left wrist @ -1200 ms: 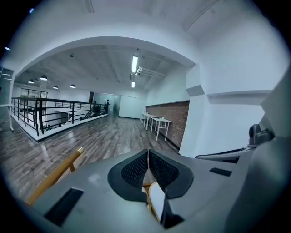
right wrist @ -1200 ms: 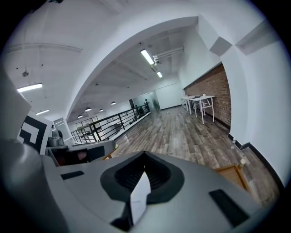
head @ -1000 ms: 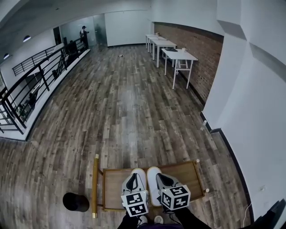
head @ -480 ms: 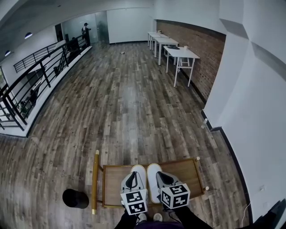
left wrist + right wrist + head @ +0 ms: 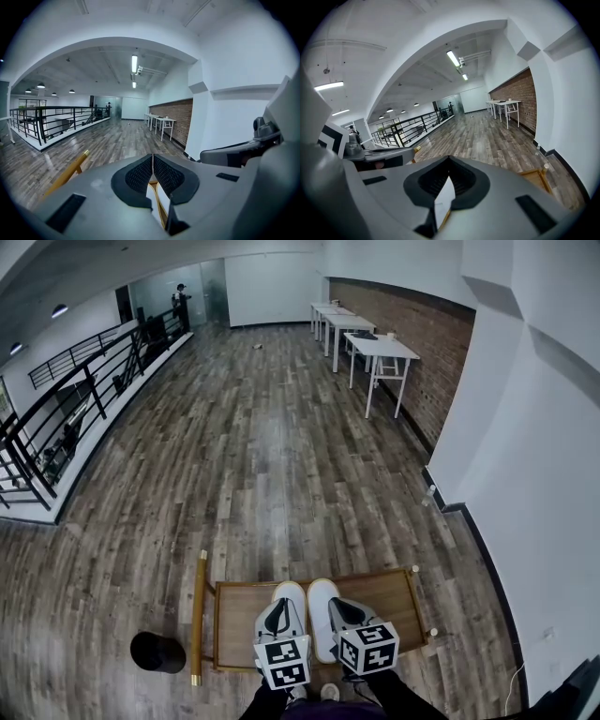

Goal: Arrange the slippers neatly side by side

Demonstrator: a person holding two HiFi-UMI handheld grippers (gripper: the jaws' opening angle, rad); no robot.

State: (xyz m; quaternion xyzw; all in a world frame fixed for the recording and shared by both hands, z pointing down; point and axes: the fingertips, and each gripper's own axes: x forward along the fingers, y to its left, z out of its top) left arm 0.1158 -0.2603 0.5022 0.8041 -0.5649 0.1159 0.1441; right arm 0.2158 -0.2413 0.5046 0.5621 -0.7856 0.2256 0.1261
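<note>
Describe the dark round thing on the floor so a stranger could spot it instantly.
Find the low wooden tray with gold rails at the bottom of the head view, holding two white slippers. Just outside its left rail, on the plank floor, sits the black round object. It is the only dark, round item there.

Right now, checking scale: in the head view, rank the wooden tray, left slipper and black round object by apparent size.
Largest: wooden tray. Then left slipper and black round object look alike; slipper partly hidden.
</note>
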